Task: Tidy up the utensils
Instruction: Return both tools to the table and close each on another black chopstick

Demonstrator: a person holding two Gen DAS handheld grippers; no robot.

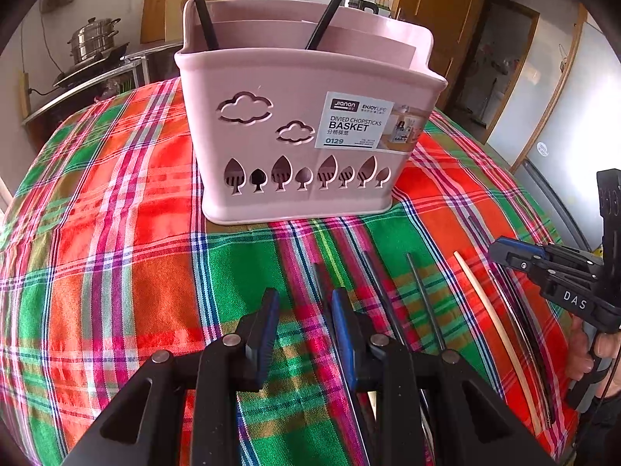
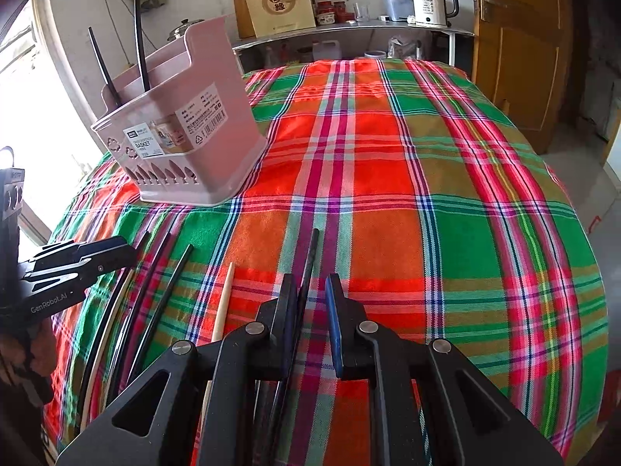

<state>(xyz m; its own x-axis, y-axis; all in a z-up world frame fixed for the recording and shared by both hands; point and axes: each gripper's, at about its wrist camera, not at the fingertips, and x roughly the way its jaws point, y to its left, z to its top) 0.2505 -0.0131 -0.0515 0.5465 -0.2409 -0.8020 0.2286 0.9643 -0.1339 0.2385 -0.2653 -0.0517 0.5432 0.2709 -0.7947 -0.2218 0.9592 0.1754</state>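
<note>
Pink chopstick basket (image 1: 295, 124) with cloud cutouts, left fingers (image 1: 268, 334) parted and empty, right fingers (image 2: 335, 322) astride black chopstick (image 2: 310, 264).

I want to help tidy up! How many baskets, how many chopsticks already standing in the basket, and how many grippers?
Pink plastic basket: 1
Black chopsticks standing in it: 2
Hand-held grippers: 2, the left hand-held gripper and the right hand-held gripper
Total: 5
</note>
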